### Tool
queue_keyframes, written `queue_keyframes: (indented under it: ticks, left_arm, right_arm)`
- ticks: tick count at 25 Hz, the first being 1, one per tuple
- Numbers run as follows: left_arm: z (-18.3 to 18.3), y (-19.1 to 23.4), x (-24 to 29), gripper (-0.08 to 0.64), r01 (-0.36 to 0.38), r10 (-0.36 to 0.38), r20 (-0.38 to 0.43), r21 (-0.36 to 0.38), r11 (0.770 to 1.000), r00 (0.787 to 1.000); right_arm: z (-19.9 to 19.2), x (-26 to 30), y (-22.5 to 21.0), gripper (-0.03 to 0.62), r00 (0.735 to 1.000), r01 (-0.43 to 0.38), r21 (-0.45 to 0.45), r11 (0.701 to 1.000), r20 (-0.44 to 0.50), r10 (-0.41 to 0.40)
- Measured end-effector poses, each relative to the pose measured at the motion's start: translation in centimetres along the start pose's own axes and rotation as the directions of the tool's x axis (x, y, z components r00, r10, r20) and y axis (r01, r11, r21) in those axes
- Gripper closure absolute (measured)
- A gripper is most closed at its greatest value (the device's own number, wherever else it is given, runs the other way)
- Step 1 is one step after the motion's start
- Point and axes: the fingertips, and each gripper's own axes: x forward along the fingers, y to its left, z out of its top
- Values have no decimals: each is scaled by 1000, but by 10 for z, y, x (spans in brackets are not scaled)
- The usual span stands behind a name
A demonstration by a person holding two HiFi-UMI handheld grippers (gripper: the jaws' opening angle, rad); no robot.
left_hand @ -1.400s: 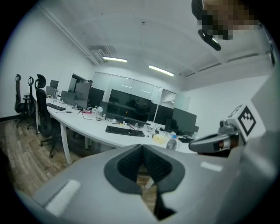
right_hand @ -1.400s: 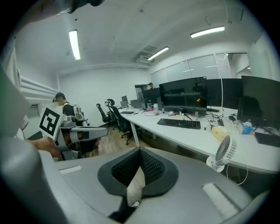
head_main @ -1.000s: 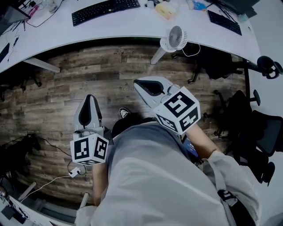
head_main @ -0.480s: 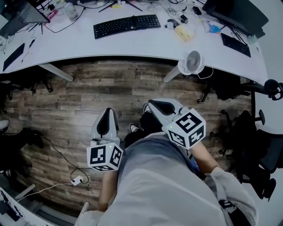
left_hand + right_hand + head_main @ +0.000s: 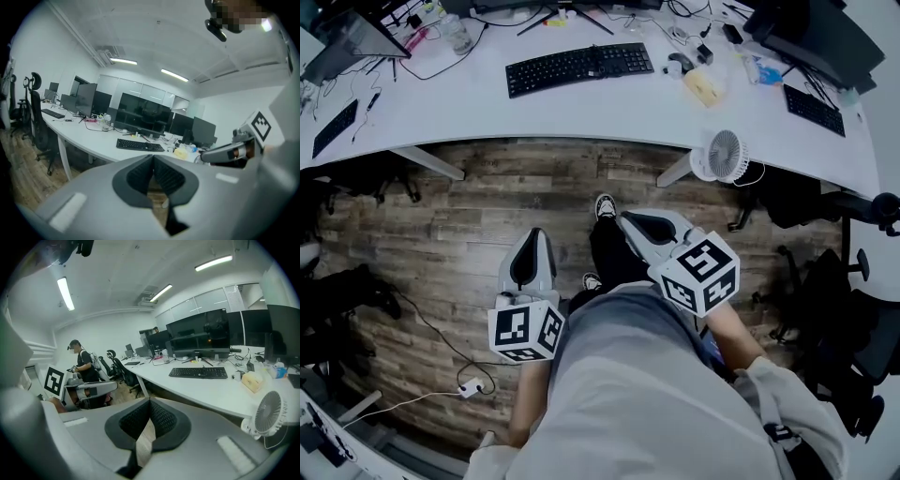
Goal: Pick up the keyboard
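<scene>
A black keyboard [image 5: 579, 67] lies on the long white desk [image 5: 581, 108], far ahead of both grippers. My left gripper [image 5: 533, 236] hangs over the wooden floor, shut and holding nothing. To its right my right gripper [image 5: 626, 219] is shut too and holds nothing. In the left gripper view the keyboard [image 5: 139, 146] sits on the desk beyond the closed left gripper [image 5: 153, 158]. The right gripper view shows the keyboard [image 5: 198, 373] past the closed right gripper [image 5: 149, 402], well out of reach.
A small white fan [image 5: 724, 155] stands at the desk's near edge, right of the keyboard. A second keyboard [image 5: 813, 110], a yellowish box [image 5: 703, 86], a bottle [image 5: 459, 36] and monitors share the desk. Office chairs [image 5: 862, 309] stand at right. A cable and plug [image 5: 469, 386] lie on the floor. A person [image 5: 82, 363] stands at left.
The desk and keyboard have slid lower and more fully into the head view as the person walks toward them. Both grippers stay shut, holding nothing.
</scene>
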Motion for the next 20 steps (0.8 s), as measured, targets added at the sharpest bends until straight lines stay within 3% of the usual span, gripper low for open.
queue_keyframes:
  ticks: [20]
  left_arm:
    - [69,40,183,560,2,-2,-41,11,1000,999]
  right_arm:
    - [88,109,-143,597,999,-2,32,999,-35,3]
